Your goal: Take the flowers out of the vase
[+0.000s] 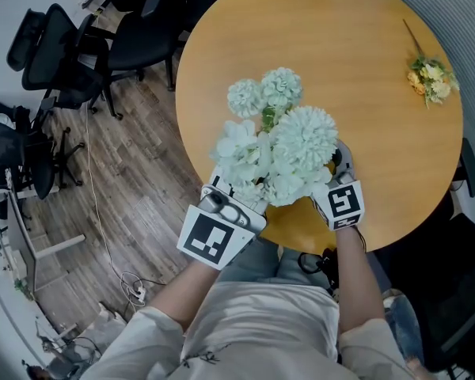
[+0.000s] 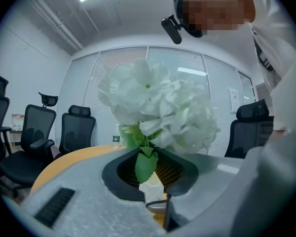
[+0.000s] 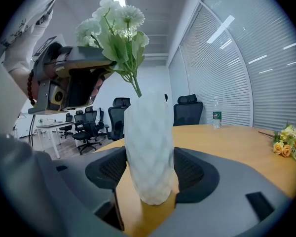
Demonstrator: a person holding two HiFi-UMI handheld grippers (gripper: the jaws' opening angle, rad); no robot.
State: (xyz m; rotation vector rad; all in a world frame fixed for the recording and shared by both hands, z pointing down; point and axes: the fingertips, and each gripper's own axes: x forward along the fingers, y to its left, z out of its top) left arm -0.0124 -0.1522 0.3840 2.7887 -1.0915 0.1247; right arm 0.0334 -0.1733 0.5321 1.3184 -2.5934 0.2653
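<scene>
A bunch of white flowers (image 1: 281,145) stands over the near part of the round wooden table (image 1: 380,149) and hides the vase in the head view. My left gripper (image 1: 231,195) is shut on the green stems just under the blooms (image 2: 158,107); the left gripper view shows the vase mouth (image 2: 151,187) right below my left gripper (image 2: 148,168). My right gripper (image 3: 150,174) is shut on the white textured vase (image 3: 150,147), which stands upright on the table. In the right gripper view the flowers (image 3: 116,28) are high above the vase, and their stem ends reach only its mouth.
A small bunch of yellow flowers (image 1: 429,77) lies at the table's far right, also seen as the yellow flowers (image 3: 286,144). A water bottle (image 3: 216,113) stands at the far edge. Black office chairs (image 1: 71,54) stand on the wood floor to the left.
</scene>
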